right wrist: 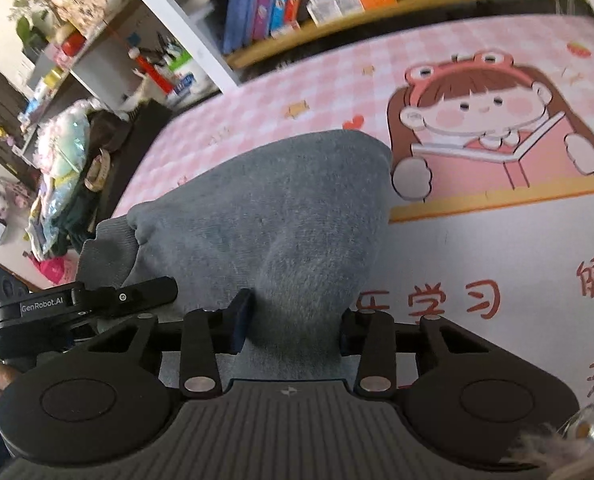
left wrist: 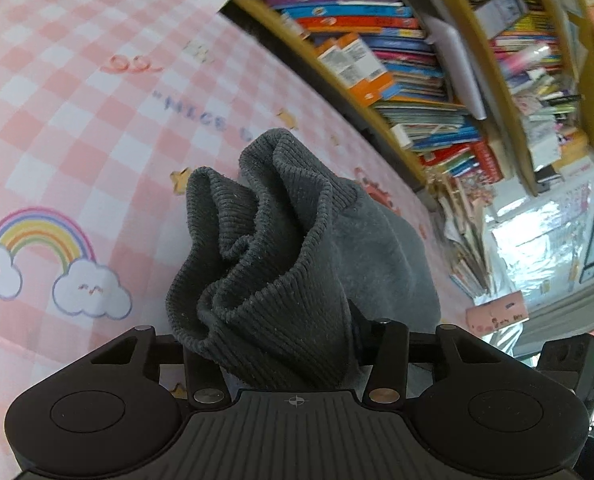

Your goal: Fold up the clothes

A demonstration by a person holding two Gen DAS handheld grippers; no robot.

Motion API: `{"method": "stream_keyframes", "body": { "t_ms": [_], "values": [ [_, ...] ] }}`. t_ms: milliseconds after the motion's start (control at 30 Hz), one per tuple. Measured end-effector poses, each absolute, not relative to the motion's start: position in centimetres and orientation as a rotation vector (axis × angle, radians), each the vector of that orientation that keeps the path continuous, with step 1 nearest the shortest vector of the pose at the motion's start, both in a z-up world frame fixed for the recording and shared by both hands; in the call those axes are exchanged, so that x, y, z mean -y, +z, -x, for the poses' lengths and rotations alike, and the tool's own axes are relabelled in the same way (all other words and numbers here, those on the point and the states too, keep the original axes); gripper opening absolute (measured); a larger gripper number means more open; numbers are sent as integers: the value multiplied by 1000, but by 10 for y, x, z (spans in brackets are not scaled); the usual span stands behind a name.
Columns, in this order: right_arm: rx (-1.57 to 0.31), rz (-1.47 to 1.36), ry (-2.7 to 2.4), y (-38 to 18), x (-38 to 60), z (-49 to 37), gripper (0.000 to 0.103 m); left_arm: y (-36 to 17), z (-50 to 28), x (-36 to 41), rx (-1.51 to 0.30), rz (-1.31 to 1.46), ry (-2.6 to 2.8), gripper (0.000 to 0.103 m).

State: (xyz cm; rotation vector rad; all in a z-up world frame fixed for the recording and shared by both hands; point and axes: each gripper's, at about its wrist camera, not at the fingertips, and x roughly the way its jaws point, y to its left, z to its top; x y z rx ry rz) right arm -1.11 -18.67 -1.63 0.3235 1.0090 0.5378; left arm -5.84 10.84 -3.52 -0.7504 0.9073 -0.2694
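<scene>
1. Ribbed dark grey cuff fabric (left wrist: 265, 264) bunches right in front of the left wrist camera, pinched in the left claw (left wrist: 285, 344), whose jaws stand close together on the cloth.
2. Beyond the cuff, the smoother grey body of the garment (left wrist: 381, 248) hangs down toward the bench (left wrist: 77, 100), which is covered in a pink checked cloth printed with a rainbow and clouds (left wrist: 41, 256).
3. From the right wrist view, the right claw (right wrist: 293, 324) is clamped on a gathered fold of the same grey garment (right wrist: 273, 208), with cloth filling the gap between its fingers.
4. That garment spreads away from the right claw in a broad fan, its far edge reaching a cartoon girl with a book (right wrist: 493, 128) printed on the bench cover.
5. A ribbed band of the garment (right wrist: 105, 248) shows at the left of the right wrist view, just above the left claw's black body (right wrist: 85, 304), marked "GenRobot.AI".
6. Shelves packed with books (left wrist: 397, 40) stand behind the bench.
7. A pile of toys and bags (right wrist: 65, 168) sits by a white shelf at the left of the right wrist view.
</scene>
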Motion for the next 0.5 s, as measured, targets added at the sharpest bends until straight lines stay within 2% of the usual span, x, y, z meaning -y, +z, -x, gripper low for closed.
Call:
{"method": "stream_keyframes", "body": {
  "t_ms": [500],
  "values": [
    [-869, -330, 485, 12, 195, 25, 37, -15, 36, -104, -871, 705, -390, 46]
  ]
}}
